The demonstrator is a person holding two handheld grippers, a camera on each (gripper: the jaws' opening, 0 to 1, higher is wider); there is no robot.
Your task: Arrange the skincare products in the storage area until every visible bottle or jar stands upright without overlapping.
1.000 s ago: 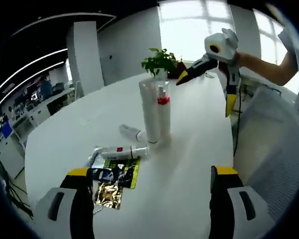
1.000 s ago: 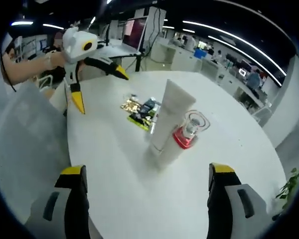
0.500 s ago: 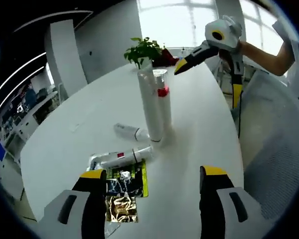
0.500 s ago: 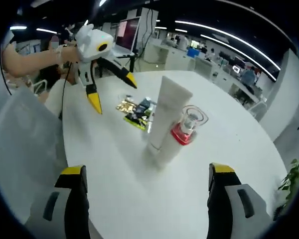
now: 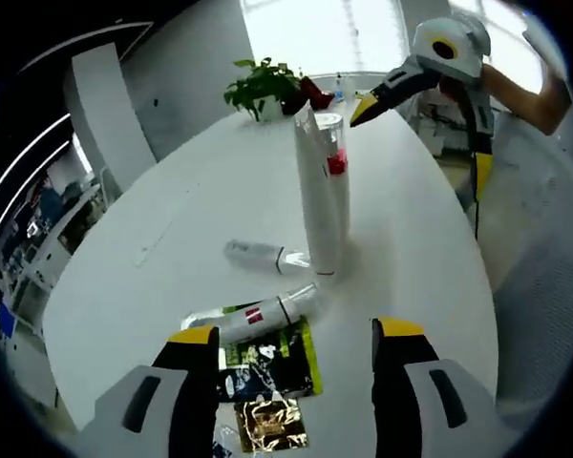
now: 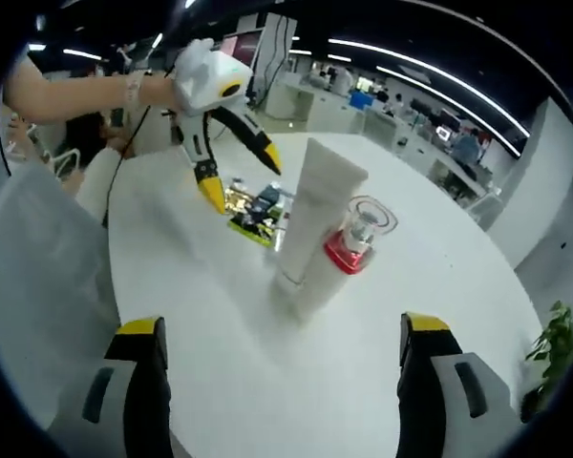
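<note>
Both tools empty and wide open right now: left gripper [image 5: 294, 345] with jaws spread apart over the near end of the white table [image 5: 153, 239], right gripper [image 6: 279, 342] likewise parted, nothing between either pair. Seen from the left gripper view, right gripper [image 5: 420, 124] hanging high above the far side, jaws splayed, well apart from everything; seen from the right gripper view, left gripper [image 6: 239, 176] poised just above the sachets [image 6: 258, 212], probably lining up on the fallen items. Two products already standing: tall white tube [image 5: 315, 196] upright on its cap, long axis vertical, and right behind it, touching or nearly so, a clear pump bottle [image 5: 335, 167] with a red band, also vertical, tight together likely to keep the cluster compact. Whether those two actually overlap, cannot tell. Two more still down: lying white tube [image 5: 258, 316] with a red mark, long axis roughly across the table, cap end pointing toward the standing tube's base, body resting partly on the sachets [image 5: 263, 367]; and a small lying bottle [image 5: 258, 256] beyond it, axis running left to right, one end aimed at the standing tube. Potted plant [image 5: 263, 86] at the far edge, out of the way. Judging by position, lying white tube the likely next pick, needing a grasp across its short axis and a swing to vertical
</note>
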